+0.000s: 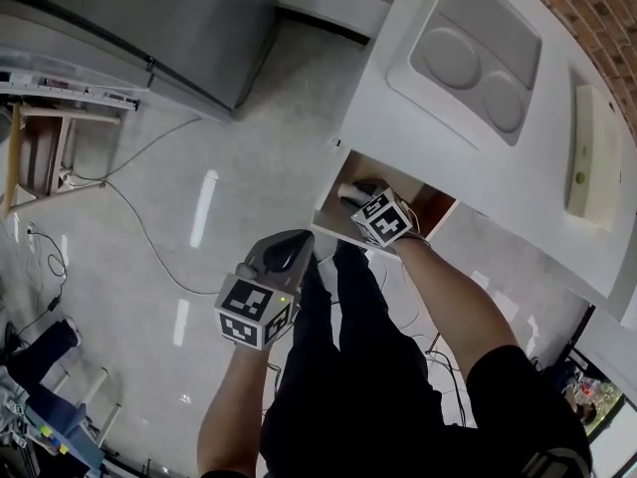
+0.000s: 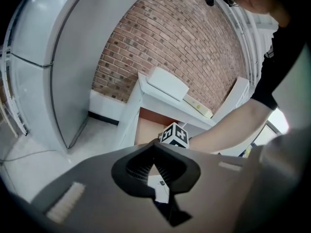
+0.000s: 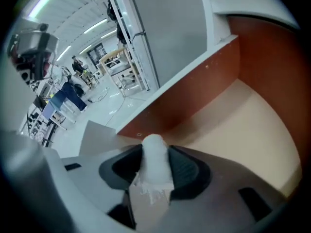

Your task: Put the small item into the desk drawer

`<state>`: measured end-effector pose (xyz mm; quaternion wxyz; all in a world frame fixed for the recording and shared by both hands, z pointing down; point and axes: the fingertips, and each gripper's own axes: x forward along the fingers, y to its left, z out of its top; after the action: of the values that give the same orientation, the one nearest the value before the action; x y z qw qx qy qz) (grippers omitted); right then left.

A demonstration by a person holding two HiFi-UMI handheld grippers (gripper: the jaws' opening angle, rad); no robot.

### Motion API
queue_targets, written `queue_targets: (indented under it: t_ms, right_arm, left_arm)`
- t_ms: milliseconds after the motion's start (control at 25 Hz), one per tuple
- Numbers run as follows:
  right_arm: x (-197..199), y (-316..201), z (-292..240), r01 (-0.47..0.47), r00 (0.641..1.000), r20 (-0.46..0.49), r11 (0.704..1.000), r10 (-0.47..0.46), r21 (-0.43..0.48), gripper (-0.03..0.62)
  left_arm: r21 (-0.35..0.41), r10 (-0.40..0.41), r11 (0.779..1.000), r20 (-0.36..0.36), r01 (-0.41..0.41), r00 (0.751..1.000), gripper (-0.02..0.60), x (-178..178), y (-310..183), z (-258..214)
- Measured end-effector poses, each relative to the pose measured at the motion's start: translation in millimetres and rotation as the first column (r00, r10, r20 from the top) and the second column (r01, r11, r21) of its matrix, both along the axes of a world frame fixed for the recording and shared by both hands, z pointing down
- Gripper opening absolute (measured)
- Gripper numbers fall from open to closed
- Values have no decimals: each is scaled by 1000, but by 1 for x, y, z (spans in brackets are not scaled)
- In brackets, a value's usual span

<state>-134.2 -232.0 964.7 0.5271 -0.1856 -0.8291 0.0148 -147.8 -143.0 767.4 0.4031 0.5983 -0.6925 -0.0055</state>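
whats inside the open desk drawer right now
The right gripper holds a white item over the tan floor of the drawer. The floor under the gripper is hidden.

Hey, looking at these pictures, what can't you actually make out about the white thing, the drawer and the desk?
- White item: blurred in the right gripper view, and its lower end is hidden between the pads of the right gripper, so what it is is unclear.
- Inside of the drawer: largely covered in the head view by the marker cube.
- Cream device on the desk: too small in the head view to identify.
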Motion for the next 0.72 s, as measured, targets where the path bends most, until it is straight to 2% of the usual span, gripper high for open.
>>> queue_targets:
  t_ms: [80, 160, 400, 520, 600, 720]
  right_arm:
    - [-3, 7, 12, 56, 998, -25, 998, -55, 26, 167]
    - [-5, 12, 24, 74, 996, -50, 997, -73, 36, 170]
    - [-4, 10, 23, -30, 996, -82, 999, 27, -29, 199]
    - [-3, -7, -7, -131, 990, -49, 991, 129, -25, 199]
    - [1, -18, -37, -218, 976, -18, 975, 218, -33, 198]
    - [19, -19, -86, -319, 947, 17, 946, 320, -55, 187]
  left_arm:
    - [-18, -4, 1000, -4, 4, 1000, 12, 0, 10, 5]
    - [-35, -15, 999, -4, 15, 1000, 12, -3, 21, 8]
    - [-30, -71, 997, -1, 71, 997, 12, -14, 42, 0]
    - [-7, -79, 997, 11, 79, 997, 12, -18, 49, -17]
    - [13, -85, 996, 24, 84, 996, 12, -21, 56, -32]
    - [100, -74, 992, 32, 70, 997, 12, -20, 66, -71]
